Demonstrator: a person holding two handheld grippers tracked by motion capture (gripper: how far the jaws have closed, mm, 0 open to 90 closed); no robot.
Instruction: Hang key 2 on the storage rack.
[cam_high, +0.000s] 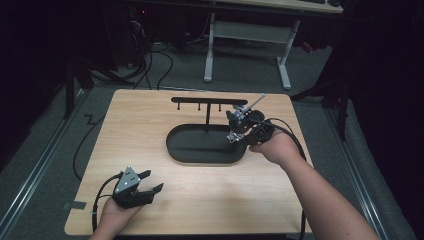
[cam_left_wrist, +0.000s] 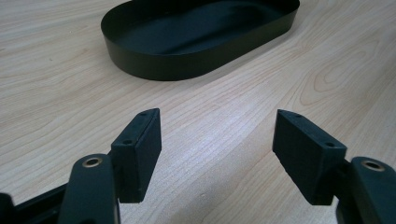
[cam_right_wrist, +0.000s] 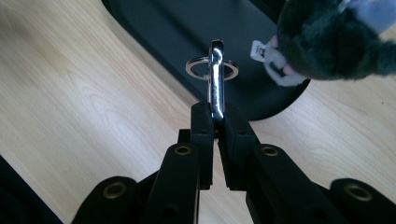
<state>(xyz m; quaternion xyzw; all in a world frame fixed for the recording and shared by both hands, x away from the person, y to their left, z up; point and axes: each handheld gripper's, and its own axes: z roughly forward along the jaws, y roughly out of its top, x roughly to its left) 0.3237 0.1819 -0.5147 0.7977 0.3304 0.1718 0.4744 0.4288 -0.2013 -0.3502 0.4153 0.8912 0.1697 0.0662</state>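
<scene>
Right gripper view has the right gripper (cam_right_wrist: 215, 114) pinching a shiny metal clasp (cam_right_wrist: 215, 77) of a fuzzy dark plush keychain (cam_right_wrist: 327, 42) above the black oval tray (cam_right_wrist: 187, 28), probably to hang it on the black T-shaped peg rack (cam_high: 208, 101), while the left gripper (cam_left_wrist: 217, 149) idles wide open on the light wooden table (cam_left_wrist: 56, 93).

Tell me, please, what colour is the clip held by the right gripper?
Shiny silver metal; the clip shows best in the right gripper view.

Wooden table (cam_high: 200, 205) under left claw (cam_high: 150, 181) and right claw (cam_high: 234, 135). Far beyond right claw, white-legged desk (cam_high: 250, 32); beyond left claw, black cables (cam_high: 167, 60) on floor (cam_high: 45, 150).
</scene>
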